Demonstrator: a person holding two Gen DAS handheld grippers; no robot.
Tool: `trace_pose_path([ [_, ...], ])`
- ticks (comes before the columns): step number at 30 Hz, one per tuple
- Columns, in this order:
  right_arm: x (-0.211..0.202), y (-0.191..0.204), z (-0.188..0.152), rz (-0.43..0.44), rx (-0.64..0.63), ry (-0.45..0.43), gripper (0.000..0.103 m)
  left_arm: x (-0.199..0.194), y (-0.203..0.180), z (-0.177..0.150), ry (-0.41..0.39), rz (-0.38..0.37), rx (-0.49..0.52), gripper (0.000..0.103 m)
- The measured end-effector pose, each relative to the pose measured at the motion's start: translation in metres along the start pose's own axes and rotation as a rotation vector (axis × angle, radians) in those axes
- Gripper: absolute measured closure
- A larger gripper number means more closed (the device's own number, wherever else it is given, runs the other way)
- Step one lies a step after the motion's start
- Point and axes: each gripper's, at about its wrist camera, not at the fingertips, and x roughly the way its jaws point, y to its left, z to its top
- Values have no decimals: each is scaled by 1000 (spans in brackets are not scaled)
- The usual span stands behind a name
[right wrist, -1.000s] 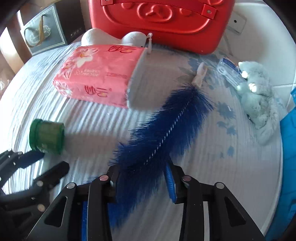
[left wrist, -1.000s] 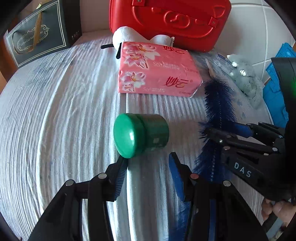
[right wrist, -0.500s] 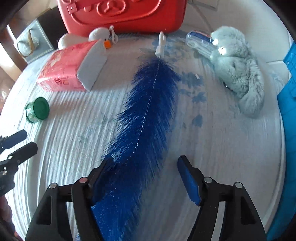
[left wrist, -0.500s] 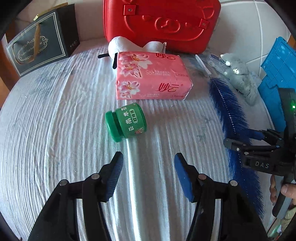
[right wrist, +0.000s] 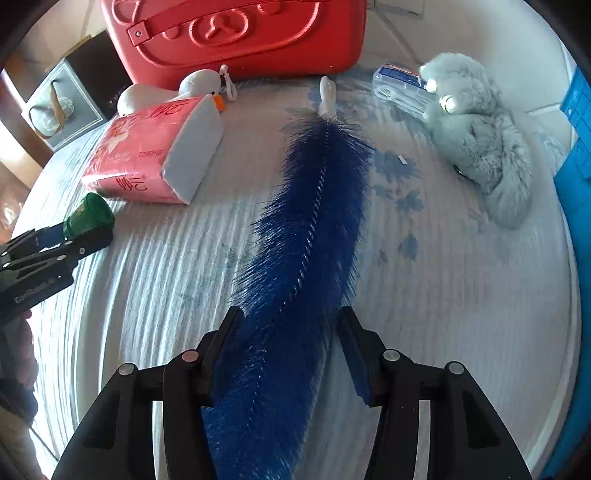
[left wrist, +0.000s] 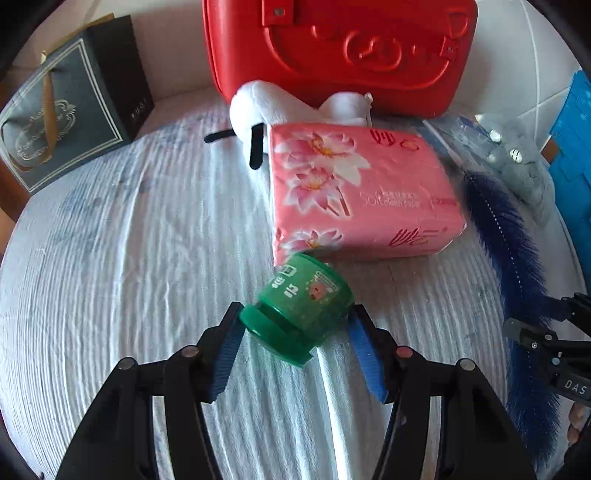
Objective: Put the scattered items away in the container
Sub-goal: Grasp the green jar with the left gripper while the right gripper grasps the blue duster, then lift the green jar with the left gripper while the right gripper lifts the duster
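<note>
The left tool [left wrist: 295, 332] stood with its two fingers spread about as wide as the green jar [left wrist: 301, 310], which lay on its side between the blue pads, lid toward the camera. The left pad [left wrist: 227, 354] touched the lid's rim; whether the right pad pressed the jar could not be told, so a firm hold could not be confirmed. The jar's far end sat just in front of the pink tissue pack [left wrist: 360, 192], close to or touching its near edge.

The right tool [right wrist: 288, 347] was open wide, its fingers on either side of the long blue feather brush [right wrist: 314, 229], which lay flat on the striped white cloth [right wrist: 155, 295] with its white handle [right wrist: 327, 94] pointing away toward the red case [right wrist: 236, 33]. The bristles brushed the left finger; the right finger stood apart from them.

The red case stood at the back of the surface, closed, with a white plush toy [left wrist: 258, 110] lying against it behind the tissue pack. A grey plush toy [right wrist: 480, 136] rested to the right beside a clear plastic packet [right wrist: 399, 86]. A dark gift bag [left wrist: 70, 110] stood at the far left, and a blue crate [left wrist: 572, 147] at the right edge.
</note>
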Motion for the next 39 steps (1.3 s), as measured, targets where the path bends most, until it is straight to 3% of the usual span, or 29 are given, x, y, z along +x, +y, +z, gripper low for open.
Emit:
trace_pose_path([
  [2, 4, 12, 0, -15, -13, -19, 59, -5, -8, -5, -6, -31, -11, 54],
  [3, 5, 14, 1, -24, -23, -27, 71, -8, -11, -7, -11, -44, -26, 55],
  [12, 13, 4, 3, -35, -33, -44, 87, -44, -38, -30, -27, -48, -131, 61],
  [16, -3, 5, -6, -15, -15, -64, 89, -66, -48, -45, -31, -64, -155, 71],
  [20, -18, -1, -25, 0, -24, -39, 90, -67, -62, -59, 7, -56, -129, 72],
  [26, -37, -27, -65, -22, -57, 26, 89, -61, -73, -81, 53, -116, -111, 76],
  [31, -39, -28, -61, -9, -51, 1, 75, -53, -79, -77, 59, -95, -105, 75],
  [35, -22, -30, -48, 3, -47, 3, 73, -49, -75, -60, 35, -69, -127, 63],
  [38, -12, -33, -39, 19, -22, 6, 69, -43, -72, -46, 11, -68, -135, 61],
  [39, -10, -34, -36, 18, -16, 3, 64, -40, -72, -44, -4, -69, -137, 61],
])
